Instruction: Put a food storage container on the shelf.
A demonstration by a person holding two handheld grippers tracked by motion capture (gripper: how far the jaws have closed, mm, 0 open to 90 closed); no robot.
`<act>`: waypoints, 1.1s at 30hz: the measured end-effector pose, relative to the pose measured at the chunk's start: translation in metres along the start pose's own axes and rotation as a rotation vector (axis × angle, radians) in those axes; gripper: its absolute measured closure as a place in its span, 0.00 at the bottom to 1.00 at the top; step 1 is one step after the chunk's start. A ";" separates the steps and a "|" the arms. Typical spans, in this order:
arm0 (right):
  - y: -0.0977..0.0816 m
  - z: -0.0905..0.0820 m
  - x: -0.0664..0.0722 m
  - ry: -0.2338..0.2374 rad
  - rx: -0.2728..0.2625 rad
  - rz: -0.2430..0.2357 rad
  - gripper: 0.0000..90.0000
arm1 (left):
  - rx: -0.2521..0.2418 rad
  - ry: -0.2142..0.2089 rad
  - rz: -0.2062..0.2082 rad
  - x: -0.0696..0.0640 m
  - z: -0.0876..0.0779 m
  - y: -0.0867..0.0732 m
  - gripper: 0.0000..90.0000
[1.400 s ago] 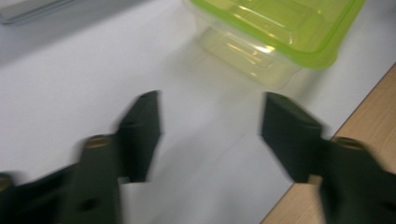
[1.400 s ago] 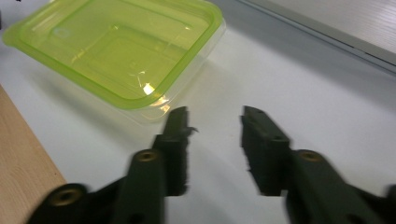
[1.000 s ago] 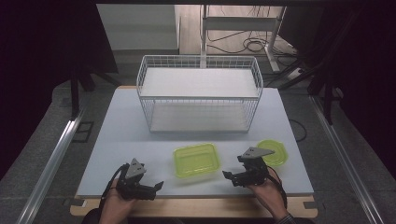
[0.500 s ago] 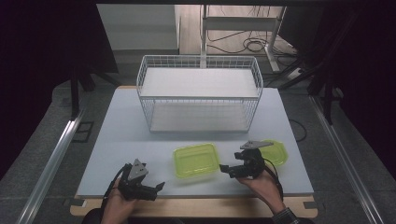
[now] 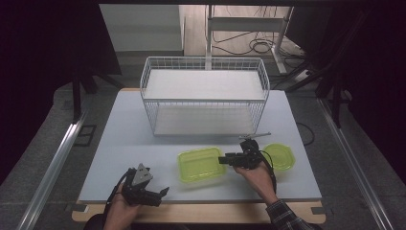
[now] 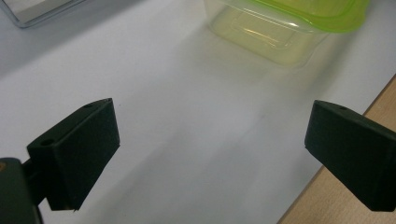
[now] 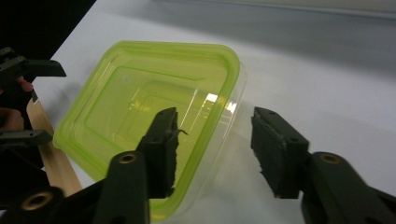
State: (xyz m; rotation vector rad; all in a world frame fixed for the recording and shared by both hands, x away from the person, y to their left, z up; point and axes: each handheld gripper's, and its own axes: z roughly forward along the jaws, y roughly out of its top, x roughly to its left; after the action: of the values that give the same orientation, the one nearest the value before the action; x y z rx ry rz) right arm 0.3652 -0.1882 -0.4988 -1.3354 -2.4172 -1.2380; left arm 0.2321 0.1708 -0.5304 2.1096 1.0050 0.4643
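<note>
The right gripper (image 5: pixel 229 160) is at the near-right edge of the green tub (image 5: pixel 201 164), which sits on the table (image 5: pixel 119 139) in front of the wire basket (image 5: pixel 205 96). From the right gripper view, one jaw hangs inside the tub (image 7: pixel 149 121) and the other outside its rim, so the wall runs right between them. The jaws have just been closing, but there is daylight on the outer side and the pads do not press yet. So it's half-spread, straddling the rim, not yet a pinch.

The step in hand looks like taking hold of the tub by its wall. The green lid (image 5: pixel 280 156) lies flat on the table just to the right, behind the right hand (image 5: pixel 258 175), touching nothing I can make out.

The left gripper (image 5: pixel 160 192) waits near the front-left edge of the table, jaws spread wide with bare tabletop between them. In its own view the tub (image 6: pixel 285 28) shows ahead, well apart.

Next move, as I read it: finish the squeeze on that thin wall, squarely. The plastic looks light and flexible, so a skewed bite could tip it or let it slip. Once it's pinched, the tub can be lifted or steadied.
</note>
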 end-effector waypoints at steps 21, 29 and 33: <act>0.005 0.002 -0.008 0.157 0.006 0.192 0.89 | 0.001 0.014 0.017 -0.001 0.000 0.000 0.03; 0.015 -0.016 -0.002 0.181 -0.056 0.188 0.89 | -0.011 0.032 0.011 0.000 -0.002 0.000 0.03; 0.022 -0.023 0.001 0.179 -0.076 0.175 0.89 | -0.007 0.033 0.013 0.000 -0.001 0.000 0.03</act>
State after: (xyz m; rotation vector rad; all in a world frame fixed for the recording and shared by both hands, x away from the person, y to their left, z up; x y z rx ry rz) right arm 0.3744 -0.1972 -0.4702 -1.3576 -2.1051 -1.3504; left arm 0.2315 0.1713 -0.5291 2.1098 1.0072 0.5103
